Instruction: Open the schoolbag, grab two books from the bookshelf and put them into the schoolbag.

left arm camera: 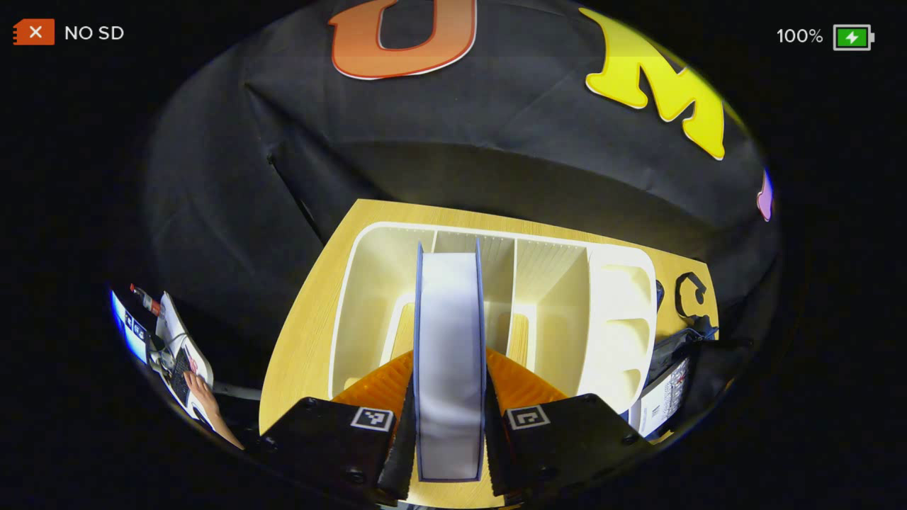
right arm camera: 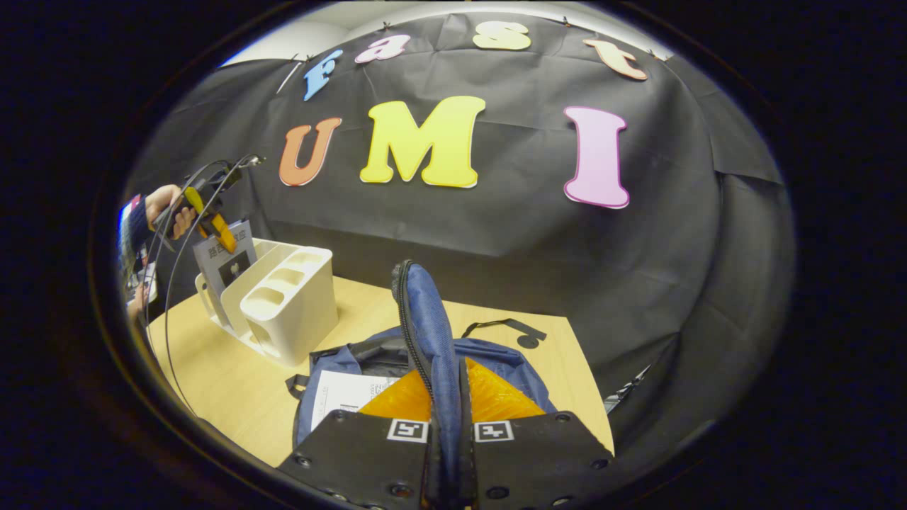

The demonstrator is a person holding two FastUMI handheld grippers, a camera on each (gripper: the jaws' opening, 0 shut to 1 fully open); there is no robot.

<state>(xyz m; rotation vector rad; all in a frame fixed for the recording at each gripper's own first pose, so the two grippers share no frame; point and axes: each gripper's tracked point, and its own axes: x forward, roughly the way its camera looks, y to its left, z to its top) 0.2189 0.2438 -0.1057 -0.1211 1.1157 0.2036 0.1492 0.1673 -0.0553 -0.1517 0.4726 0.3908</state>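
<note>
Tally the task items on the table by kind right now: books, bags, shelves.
Books: 2, the book gripped above the bookshelf, and the book in the bag
Schoolbag: 1
Bookshelf: 1
Total: 4

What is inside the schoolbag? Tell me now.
Through the schoolbag's open mouth, one white printed item lies inside. The right gripper pinches the raised flap, which covers the rest of the interior.

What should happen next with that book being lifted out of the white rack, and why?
Probably carry the book over to the schoolbag. The left gripper clamps it above the white rack, and the right gripper holds the bag's flap up, with another book already inside.
</note>
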